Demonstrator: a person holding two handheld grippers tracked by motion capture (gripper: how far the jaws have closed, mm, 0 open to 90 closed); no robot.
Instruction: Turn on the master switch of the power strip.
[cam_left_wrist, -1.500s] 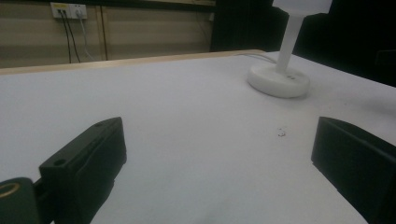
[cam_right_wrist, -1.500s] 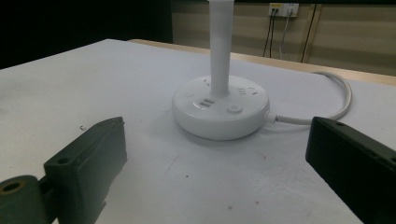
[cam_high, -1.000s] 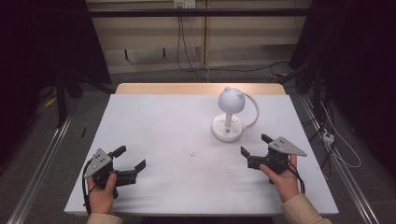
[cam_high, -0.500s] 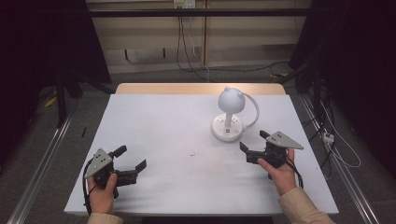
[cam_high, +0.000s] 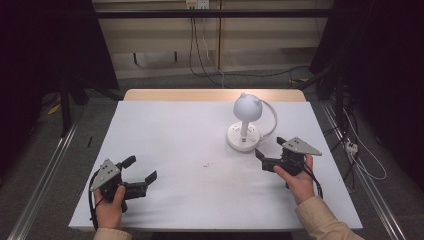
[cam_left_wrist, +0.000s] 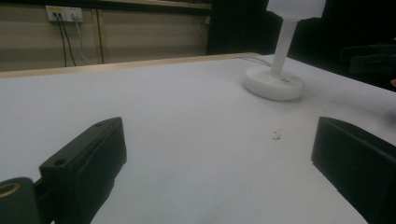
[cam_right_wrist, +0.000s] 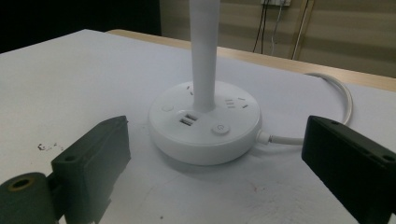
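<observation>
Closer now to the white desk lamp toward the counter's far right edge, the right gripper and idle left gripper keep jaws released; its rigid, smooth, base-weighted body likely favors gripping the slim stem.

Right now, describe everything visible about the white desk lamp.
The white desk lamp stands upright on the table's right half. It looks plastic: a rounded head, a straight stem, and a round base carrying two USB ports, sockets and a power button. A white cord loops out behind it. The right tongs, open, face the base without touching.
</observation>
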